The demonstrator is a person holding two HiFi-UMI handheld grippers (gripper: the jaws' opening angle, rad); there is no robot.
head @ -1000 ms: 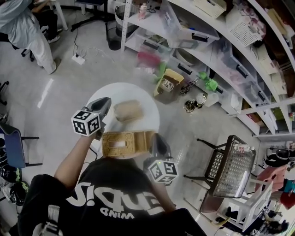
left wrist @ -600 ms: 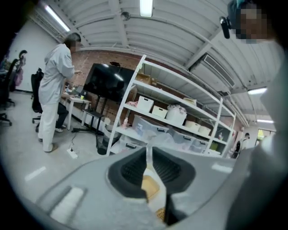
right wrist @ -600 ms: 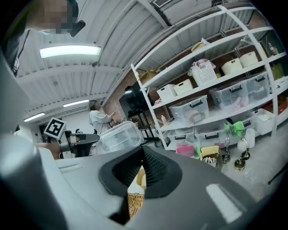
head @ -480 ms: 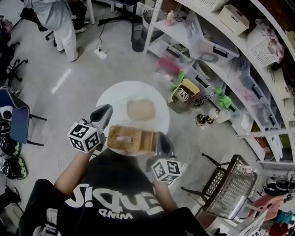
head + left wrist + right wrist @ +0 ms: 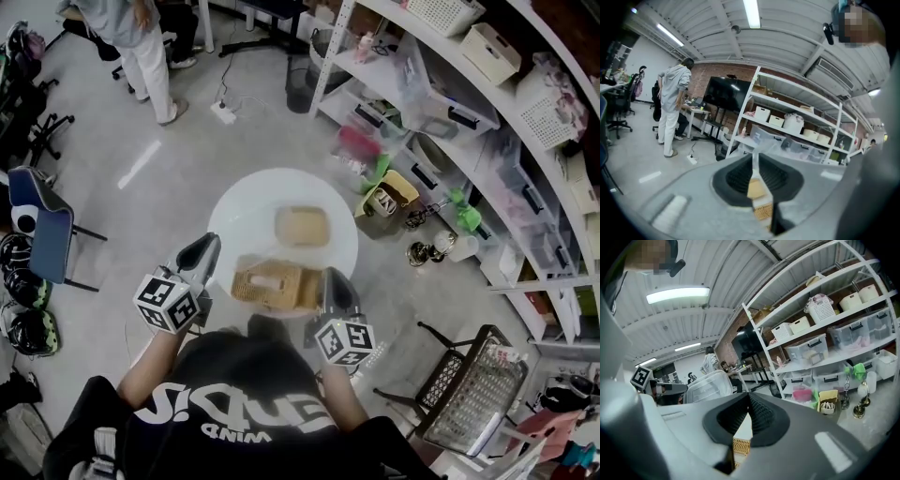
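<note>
The wicker basket [image 5: 272,286] hangs over the near side of the round white table [image 5: 234,211], with the left gripper [image 5: 208,251] closed on its left end and the right gripper [image 5: 333,281] closed on its right end. In each gripper view, only a sliver of weave shows low between the nearly meeting jaws. A tan block [image 5: 302,226] lies just beyond; what it is can't be made out.

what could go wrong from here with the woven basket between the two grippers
1. The left gripper pinches only a thin edge of the clear plastic box; it may slip or flex free.
2. The woven basket lies by the near rim of the round table; an uneven pull from the right gripper could tip it off.
3. A forward push might knock the tan block just behind.
</note>
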